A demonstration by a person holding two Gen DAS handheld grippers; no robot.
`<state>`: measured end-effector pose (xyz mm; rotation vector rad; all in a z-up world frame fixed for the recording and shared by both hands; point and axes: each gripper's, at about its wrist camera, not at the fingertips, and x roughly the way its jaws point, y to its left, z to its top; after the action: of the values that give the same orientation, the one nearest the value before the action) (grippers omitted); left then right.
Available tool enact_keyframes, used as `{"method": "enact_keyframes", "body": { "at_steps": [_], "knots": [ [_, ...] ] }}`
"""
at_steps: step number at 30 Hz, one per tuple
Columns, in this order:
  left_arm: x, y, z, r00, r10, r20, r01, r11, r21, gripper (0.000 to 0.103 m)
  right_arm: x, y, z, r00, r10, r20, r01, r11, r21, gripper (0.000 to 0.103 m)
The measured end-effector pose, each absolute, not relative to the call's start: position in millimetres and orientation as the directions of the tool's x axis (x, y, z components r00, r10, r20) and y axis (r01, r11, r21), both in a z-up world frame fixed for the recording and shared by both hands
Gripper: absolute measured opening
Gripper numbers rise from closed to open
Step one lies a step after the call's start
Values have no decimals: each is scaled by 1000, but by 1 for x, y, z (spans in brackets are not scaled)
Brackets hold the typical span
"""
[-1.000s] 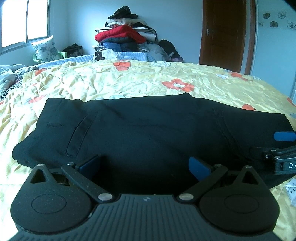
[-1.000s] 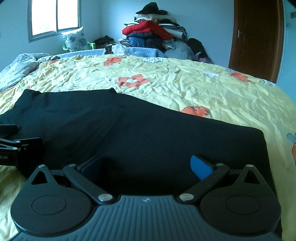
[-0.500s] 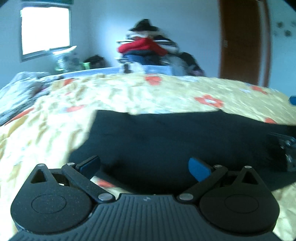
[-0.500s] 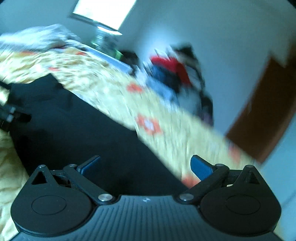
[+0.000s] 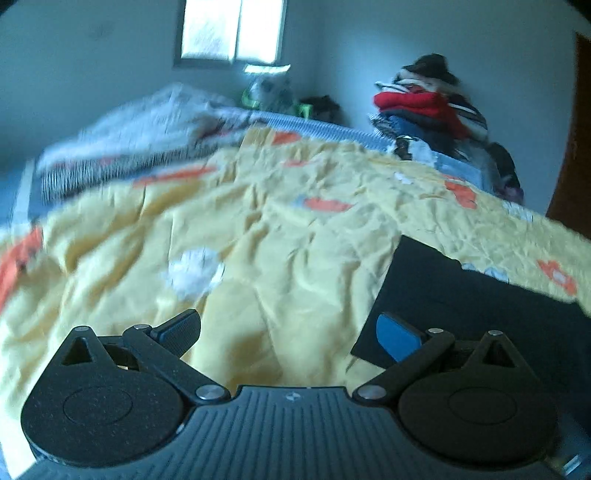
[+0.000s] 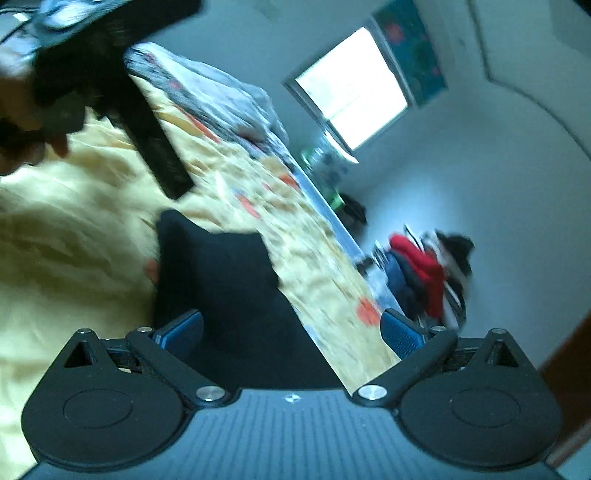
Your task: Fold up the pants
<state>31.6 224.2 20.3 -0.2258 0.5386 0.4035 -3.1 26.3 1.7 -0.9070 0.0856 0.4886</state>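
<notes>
Yellow cotton bedspread (image 5: 258, 229) with orange and white flowers, creased, covers the bed and takes up most of both views. Black pants (image 5: 480, 306) lie flat on it as a compact dark slab with straight edges, at the right of the left wrist view and in the lower middle of the right wrist view (image 6: 229, 291).

Progress, as a judgement: the neat outline suggests at least one fold is made. Whether a further fold is needed cannot be settled, since part of the garment is hidden behind the tool bodies and both pictures are blurred.

Left gripper (image 5: 288, 332): jaws wide apart, nothing between them, aimed at bare bedspread just beside the pants' left edge. Right gripper (image 6: 291, 330): jaws wide apart, empty, tilted steeply, with the pants below and ahead of it; contact with the cloth cannot be told.

Surroundings: a window (image 5: 232, 29) in the far wall, a grey rumpled quilt (image 5: 147, 129) at the bed's far left, a heap of clothes (image 5: 428, 103) topped with red at the far right, a brown door (image 5: 576, 147) at the edge. In the right wrist view a hand (image 6: 18, 110) holds the other tool at upper left.

Obstructions: none on the bedspread near the pants
</notes>
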Motion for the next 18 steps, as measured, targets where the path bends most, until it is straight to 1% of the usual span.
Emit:
{"method": "enact_keyframes", "body": {
  "at_steps": [3, 5, 7, 9, 11, 14, 15, 16, 17, 18],
  "knots": [
    [26, 242, 18, 798, 223, -560, -424, 868, -258, 102, -5, 48, -5, 853, 419, -310, -495, 465, -734, 103],
    [25, 252, 13, 807, 132, -576, -402, 837, -372, 102, -1, 63, -10, 833, 431, -346, -530, 447, -721, 103],
    [25, 262, 9, 816, 33, -577, -372, 794, -481, 102, 6, 75, -16, 830, 420, -366, -539, 435, -722, 103],
    [26, 267, 5, 818, -57, -572, -341, 753, -563, 102, 12, 87, -24, 841, 393, -373, -525, 419, -741, 103],
    [28, 267, 4, 818, -94, -567, -323, 740, -589, 102, 16, 93, -30, 851, 374, -370, -509, 411, -756, 102],
    [33, 263, 6, 817, -115, -565, -301, 750, -589, 102, 27, 98, -29, 861, 350, -369, -498, 430, -753, 102],
    [36, 262, 7, 817, -128, -562, -290, 751, -593, 102, 30, 98, -30, 866, 343, -364, -489, 429, -759, 100],
    [38, 260, 8, 817, -148, -558, -274, 752, -600, 102, 33, 99, -30, 869, 337, -363, -484, 427, -764, 91],
    [40, 258, 8, 815, -165, -556, -259, 754, -603, 102, 35, 100, -32, 868, 329, -373, -488, 418, -766, 74],
    [43, 254, 9, 810, -185, -557, -242, 760, -604, 102, 38, 100, -34, 861, 326, -391, -501, 411, -762, 65]
  ]
}}
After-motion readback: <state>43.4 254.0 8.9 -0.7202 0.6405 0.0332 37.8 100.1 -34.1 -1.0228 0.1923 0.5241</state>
